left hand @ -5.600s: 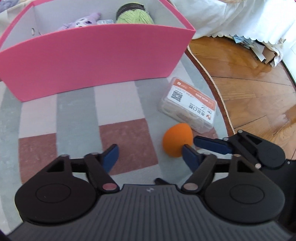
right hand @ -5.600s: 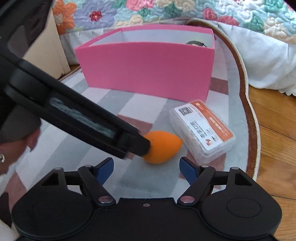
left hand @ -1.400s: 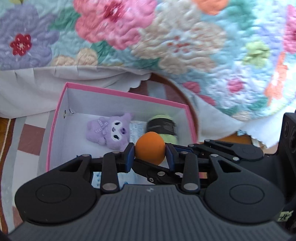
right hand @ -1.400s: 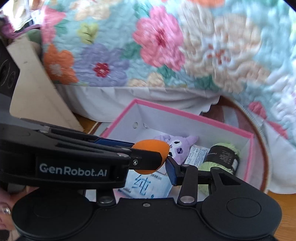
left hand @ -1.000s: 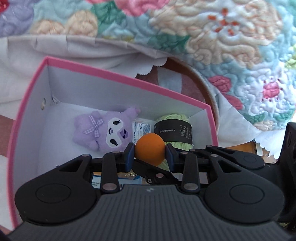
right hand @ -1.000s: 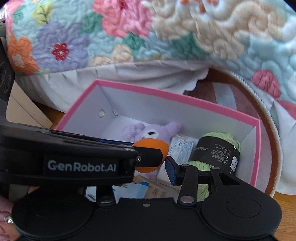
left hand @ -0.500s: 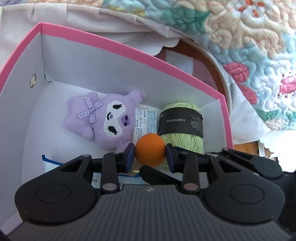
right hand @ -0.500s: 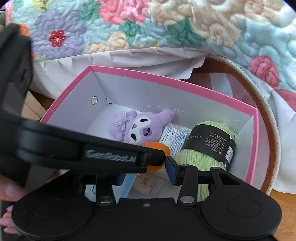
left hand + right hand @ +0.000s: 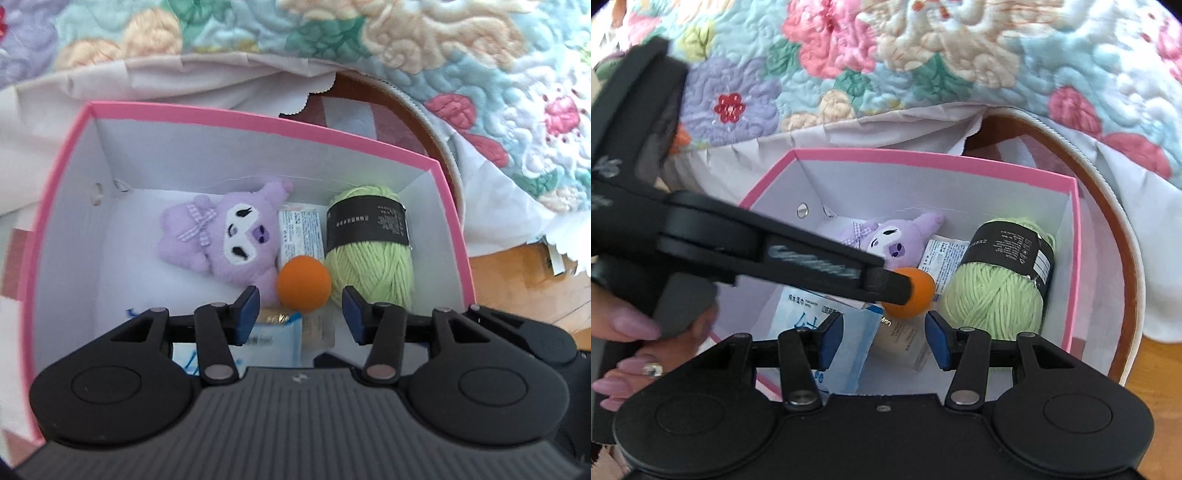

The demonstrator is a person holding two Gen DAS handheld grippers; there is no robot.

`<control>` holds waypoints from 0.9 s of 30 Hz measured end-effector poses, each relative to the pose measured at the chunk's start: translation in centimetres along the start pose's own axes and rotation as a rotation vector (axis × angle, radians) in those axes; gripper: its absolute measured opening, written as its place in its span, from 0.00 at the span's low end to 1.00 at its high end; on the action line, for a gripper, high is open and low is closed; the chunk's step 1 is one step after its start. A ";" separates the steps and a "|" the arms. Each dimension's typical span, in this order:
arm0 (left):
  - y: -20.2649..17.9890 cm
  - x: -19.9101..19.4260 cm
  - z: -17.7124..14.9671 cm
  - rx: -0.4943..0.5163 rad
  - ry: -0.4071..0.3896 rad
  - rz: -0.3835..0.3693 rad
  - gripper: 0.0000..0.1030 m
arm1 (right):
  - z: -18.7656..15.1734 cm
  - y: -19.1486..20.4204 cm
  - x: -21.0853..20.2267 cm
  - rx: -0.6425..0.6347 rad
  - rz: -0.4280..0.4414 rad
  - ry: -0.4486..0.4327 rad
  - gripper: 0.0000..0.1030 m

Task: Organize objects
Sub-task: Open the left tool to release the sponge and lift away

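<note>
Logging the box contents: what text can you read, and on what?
"纯" (probably; partly hidden): blue packet.
Yarn band: print too small to read.
White sachet: too small.
Beige packet: blurred.
Left claw, side lettering: blurred.

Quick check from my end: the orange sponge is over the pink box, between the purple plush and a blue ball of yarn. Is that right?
Not quite: the ball of yarn is light green with a black label, not blue; the left wrist view shows it. The rest holds: the orange sponge is over the pink box, between the purple plush and the yarn. The left gripper's jaws are opening, its pads clear of the sponge.
</note>
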State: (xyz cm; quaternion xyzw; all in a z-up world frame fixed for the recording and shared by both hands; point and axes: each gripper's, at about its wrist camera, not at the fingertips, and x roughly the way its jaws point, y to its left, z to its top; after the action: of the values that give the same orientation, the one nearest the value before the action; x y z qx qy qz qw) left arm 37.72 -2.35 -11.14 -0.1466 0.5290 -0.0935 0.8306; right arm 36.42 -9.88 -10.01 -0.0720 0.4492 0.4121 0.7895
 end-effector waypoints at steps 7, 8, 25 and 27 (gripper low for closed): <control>-1.4 -6.6 -1.9 0.075 0.024 0.089 0.56 | -0.4 2.2 -3.4 -0.008 0.003 -0.003 0.58; -1.3 -7.6 -2.2 0.074 0.013 0.090 0.59 | -0.5 2.8 -4.1 -0.019 -0.008 -0.007 0.59; -4.8 -20.9 -8.5 0.068 -0.122 0.125 0.67 | -2.6 9.2 -18.6 -0.193 -0.065 -0.060 0.79; -5.0 -21.8 -9.1 0.071 -0.105 0.127 0.67 | -3.0 9.9 -20.1 -0.222 -0.071 -0.063 0.85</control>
State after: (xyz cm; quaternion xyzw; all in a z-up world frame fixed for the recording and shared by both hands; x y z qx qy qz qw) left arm 20.24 -1.58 5.50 -0.0880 0.4895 -0.0514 0.8661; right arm 22.20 -16.69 6.19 -0.1619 0.3728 0.4331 0.8045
